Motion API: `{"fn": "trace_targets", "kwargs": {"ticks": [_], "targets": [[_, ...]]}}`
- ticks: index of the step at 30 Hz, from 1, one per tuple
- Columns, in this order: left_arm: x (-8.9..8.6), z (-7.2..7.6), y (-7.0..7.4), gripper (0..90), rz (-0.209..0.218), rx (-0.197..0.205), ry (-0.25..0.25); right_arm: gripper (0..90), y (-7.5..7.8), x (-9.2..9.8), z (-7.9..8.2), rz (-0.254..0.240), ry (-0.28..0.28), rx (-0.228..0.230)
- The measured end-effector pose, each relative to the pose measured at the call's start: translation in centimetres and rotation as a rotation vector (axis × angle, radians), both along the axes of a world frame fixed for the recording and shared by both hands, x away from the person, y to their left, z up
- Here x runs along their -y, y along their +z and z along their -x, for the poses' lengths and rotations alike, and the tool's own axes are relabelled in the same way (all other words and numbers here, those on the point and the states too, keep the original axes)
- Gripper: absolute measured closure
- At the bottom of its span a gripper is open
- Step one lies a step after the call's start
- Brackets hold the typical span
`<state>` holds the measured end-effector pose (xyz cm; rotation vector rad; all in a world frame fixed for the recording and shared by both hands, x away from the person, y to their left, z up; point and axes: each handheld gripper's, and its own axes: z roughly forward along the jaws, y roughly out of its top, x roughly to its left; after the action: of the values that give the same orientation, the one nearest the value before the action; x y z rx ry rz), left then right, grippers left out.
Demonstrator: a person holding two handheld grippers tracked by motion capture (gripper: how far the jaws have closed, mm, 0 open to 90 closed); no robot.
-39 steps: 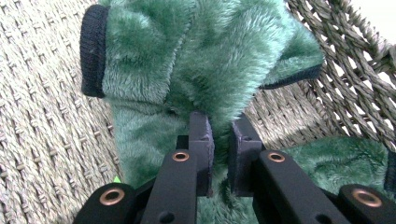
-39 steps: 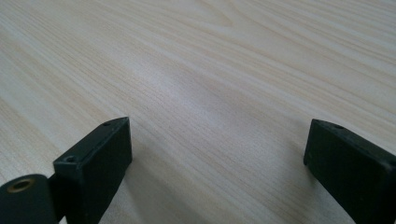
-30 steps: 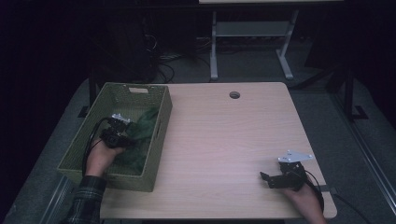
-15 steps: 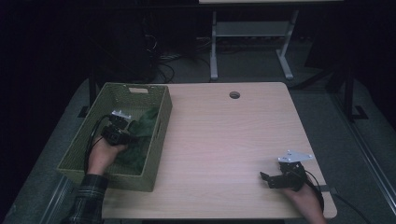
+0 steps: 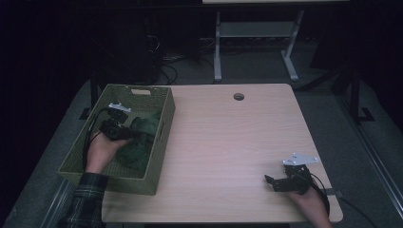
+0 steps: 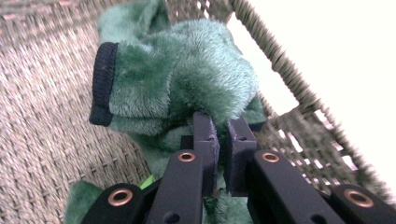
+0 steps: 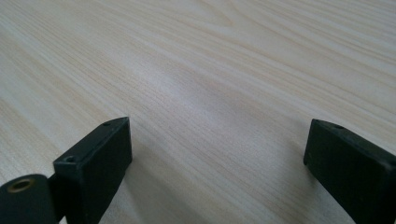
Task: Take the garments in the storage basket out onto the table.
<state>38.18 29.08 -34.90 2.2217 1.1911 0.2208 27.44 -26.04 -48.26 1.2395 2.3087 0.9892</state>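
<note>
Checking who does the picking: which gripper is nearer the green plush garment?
Left. The left gripper pinches the green plush garment inside the basket; the right gripper rests across the table.

room: dark all around me | floor (image 5: 266, 71): grey carpet | surface (image 5: 237, 142): light wood with a small round hole (image 5: 238, 96) near the far edge | behind it: a white metal stand (image 5: 252, 33) | black cables (image 5: 161, 61) lie on the floor
</note>
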Motion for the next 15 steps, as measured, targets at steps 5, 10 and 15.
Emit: {"fn": "trace_targets", "kwargs": {"ticks": [5, 10, 15], "targets": [[0.1, 0.2, 2.1, 84.8, 0.028, 0.048, 0.004, 7.2, 0.0, 0.0, 0.0, 0.000, 0.000, 0.000], [0.1, 0.3, 3.5, 84.8, 0.046, 0.077, 0.003, 7.2, 0.0, 0.0, 0.0, 0.001, 0.000, 0.001], [0.0, 0.5, 5.1, 84.9, 0.071, 0.110, 0.004, 7.2, 0.0, 0.0, 0.0, 0.001, 0.000, 0.000]]}}
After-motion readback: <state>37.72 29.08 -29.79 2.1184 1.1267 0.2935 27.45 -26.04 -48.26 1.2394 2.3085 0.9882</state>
